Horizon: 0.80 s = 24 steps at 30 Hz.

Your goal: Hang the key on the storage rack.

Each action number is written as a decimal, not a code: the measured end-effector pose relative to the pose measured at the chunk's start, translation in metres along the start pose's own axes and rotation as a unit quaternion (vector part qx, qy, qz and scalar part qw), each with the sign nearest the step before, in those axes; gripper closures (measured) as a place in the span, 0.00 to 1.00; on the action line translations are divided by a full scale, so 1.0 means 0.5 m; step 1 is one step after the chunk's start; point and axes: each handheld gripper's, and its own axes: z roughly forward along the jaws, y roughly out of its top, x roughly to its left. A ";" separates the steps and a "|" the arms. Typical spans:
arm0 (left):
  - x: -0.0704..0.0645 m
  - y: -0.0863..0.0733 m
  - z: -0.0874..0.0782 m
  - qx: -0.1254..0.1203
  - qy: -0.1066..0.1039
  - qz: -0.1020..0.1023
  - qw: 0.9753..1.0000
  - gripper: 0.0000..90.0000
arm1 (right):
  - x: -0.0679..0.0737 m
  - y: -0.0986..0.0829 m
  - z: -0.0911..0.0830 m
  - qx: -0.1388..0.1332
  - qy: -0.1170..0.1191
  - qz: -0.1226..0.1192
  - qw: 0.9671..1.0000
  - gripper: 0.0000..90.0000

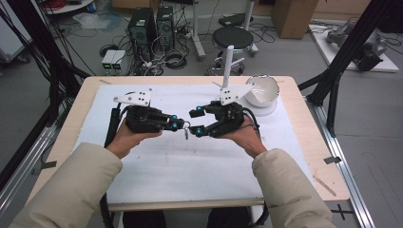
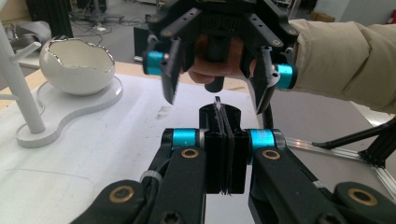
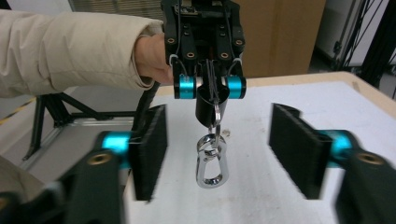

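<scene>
My left gripper (image 1: 182,125) (image 2: 223,114) is shut on a thin metal key ring (image 2: 217,103), held a little above the white mat. A silver carabiner clip (image 3: 211,163) (image 1: 186,132) hangs from that ring below the left gripper (image 3: 211,114). My right gripper (image 1: 196,122) (image 3: 224,149) faces it from the right, open, with its black pads (image 3: 150,149) on either side of the clip and not touching it. In the left gripper view the right gripper (image 2: 215,95) spreads wide just beyond the ring.
A white eggshell-shaped bowl (image 1: 261,90) (image 2: 77,65) sits on a white stand (image 2: 70,112) with an upright post (image 1: 228,61) at the table's back right. A white mat (image 1: 190,161) covers the wooden table (image 1: 328,175). A stool (image 1: 233,38) and computer cases (image 1: 142,28) stand beyond.
</scene>
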 end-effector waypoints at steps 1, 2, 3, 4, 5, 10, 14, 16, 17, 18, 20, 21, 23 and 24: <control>0.000 0.000 0.000 -0.001 -0.001 0.000 1.000 0.98 | -0.002 -0.001 0.001 0.000 0.002 -0.003 1.000 0.52; 0.000 0.001 -0.001 0.001 -0.002 0.003 1.000 0.98 | -0.002 -0.002 0.001 0.001 0.005 0.001 1.000 0.55; -0.001 0.001 -0.002 -0.002 -0.002 0.003 1.000 0.98 | -0.002 -0.003 0.002 0.000 0.004 0.000 1.000 0.58; -0.001 0.001 -0.001 -0.004 -0.002 0.002 1.000 0.98 | -0.003 -0.005 0.002 0.002 0.009 0.002 1.000 0.61; -0.001 0.001 -0.002 -0.004 -0.003 0.002 1.000 0.98 | -0.003 -0.007 0.004 0.004 0.009 0.004 1.000 0.64; 0.000 0.001 -0.002 -0.005 -0.008 0.003 1.000 0.98 | -0.004 -0.010 0.007 0.007 0.011 0.009 1.000 0.72; 0.000 0.001 -0.002 -0.005 -0.007 0.004 1.000 0.98 | -0.001 -0.010 0.008 0.003 0.014 0.001 1.000 0.80; 0.000 0.000 -0.002 -0.005 -0.008 0.004 1.000 0.98 | 0.002 -0.009 0.009 0.009 0.012 0.003 1.000 0.85; 0.000 0.000 -0.001 -0.004 -0.009 0.004 1.000 0.98 | 0.002 -0.009 0.010 0.007 0.012 0.001 1.000 0.86; 0.000 0.000 -0.001 -0.003 -0.009 0.005 1.000 0.98 | 0.002 -0.009 0.010 0.007 0.012 0.001 1.000 0.86; 0.000 -0.001 -0.001 -0.003 -0.009 0.004 1.000 0.98 | 0.003 -0.009 0.010 0.004 0.011 -0.005 1.000 0.89; 0.000 -0.001 -0.001 -0.005 -0.009 0.002 1.000 0.98 | 0.005 -0.009 0.009 0.002 0.013 -0.003 1.000 0.89; 0.000 -0.002 -0.001 -0.002 -0.012 0.005 1.000 0.98 | 0.005 -0.009 0.009 0.005 0.010 -0.006 1.000 0.92; -0.001 -0.002 0.000 -0.003 -0.011 0.003 1.000 0.98 | 0.005 -0.009 0.009 0.006 0.011 -0.006 1.000 0.92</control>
